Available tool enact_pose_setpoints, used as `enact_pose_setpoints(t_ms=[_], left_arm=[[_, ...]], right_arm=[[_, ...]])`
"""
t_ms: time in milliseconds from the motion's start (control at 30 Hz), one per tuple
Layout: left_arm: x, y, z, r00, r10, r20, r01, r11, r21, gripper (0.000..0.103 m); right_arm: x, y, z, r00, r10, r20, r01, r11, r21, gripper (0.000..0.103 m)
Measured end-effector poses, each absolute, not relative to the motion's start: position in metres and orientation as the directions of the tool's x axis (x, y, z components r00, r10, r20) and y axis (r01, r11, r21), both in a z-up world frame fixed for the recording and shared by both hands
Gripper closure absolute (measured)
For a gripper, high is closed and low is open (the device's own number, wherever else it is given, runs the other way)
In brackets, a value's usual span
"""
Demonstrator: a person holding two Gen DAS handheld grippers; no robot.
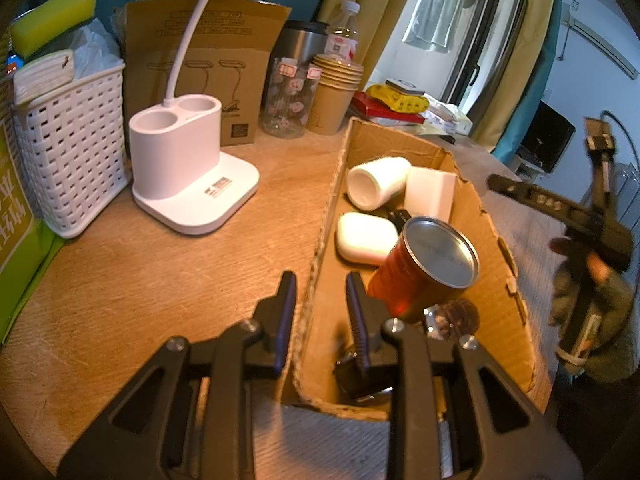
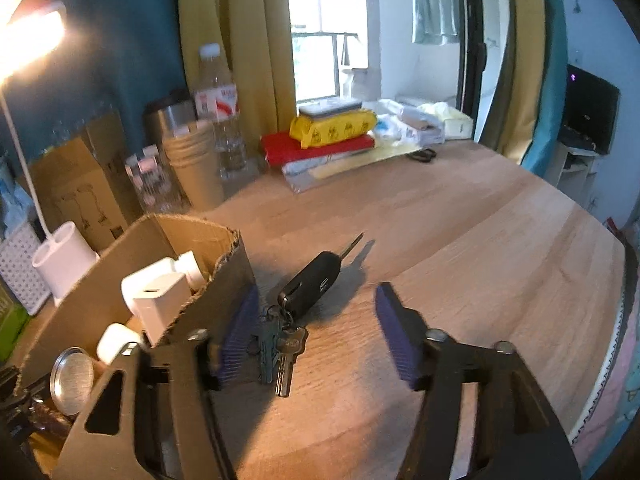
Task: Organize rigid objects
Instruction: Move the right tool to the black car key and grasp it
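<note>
An open cardboard box (image 1: pixel 492 240) lies on the wooden table. It holds a white bottle (image 1: pixel 378 186), a white charger block (image 1: pixel 430 192), a white earbud case (image 1: pixel 366 238) and a red can (image 1: pixel 424 268) with a metal lid. My left gripper (image 1: pixel 322 312) is shut on the box's near left wall, one finger inside and one outside. A black car key fob (image 2: pixel 310 280) with a bunch of keys (image 2: pixel 286 352) lies on the table just right of the box (image 2: pixel 224 280). My right gripper (image 2: pixel 316 296) hangs open over the keys, its fingers apart on either side.
A white lamp base (image 1: pixel 188 160), a white basket (image 1: pixel 72 160), a lamp carton (image 1: pixel 224 60), a glass jar (image 1: pixel 286 100) and stacked paper cups (image 1: pixel 334 96) line the back left. Red and yellow packs (image 2: pixel 332 132) and scissors (image 2: pixel 422 155) sit at the back. The table edge (image 2: pixel 616 320) curves at right.
</note>
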State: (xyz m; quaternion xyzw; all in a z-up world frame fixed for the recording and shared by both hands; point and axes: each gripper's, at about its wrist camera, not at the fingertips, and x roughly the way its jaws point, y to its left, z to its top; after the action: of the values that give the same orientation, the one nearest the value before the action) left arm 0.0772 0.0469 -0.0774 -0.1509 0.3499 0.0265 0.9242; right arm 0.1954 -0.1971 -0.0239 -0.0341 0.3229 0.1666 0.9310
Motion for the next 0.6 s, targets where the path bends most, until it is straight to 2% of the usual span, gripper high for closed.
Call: enact_pose_setpoints(t_ms=[233,600], left_arm=[[0.077,0.047,-0.077,0.754,-0.056,-0.655,-0.155,0.953,-0.26,0.076],[0.077,0.047,-0.078,0.754,-0.056,-0.655,-0.154,0.953,-0.26,0.076]], right_arm=[[0.225,-0.181,-0.046,0.688,0.284,-0.668,-0.352,0.935,0.036,0.037],[0.258,-0.174,-0.056,0.665,0.25,-0.704,-0.333,0.943,0.021,0.037]])
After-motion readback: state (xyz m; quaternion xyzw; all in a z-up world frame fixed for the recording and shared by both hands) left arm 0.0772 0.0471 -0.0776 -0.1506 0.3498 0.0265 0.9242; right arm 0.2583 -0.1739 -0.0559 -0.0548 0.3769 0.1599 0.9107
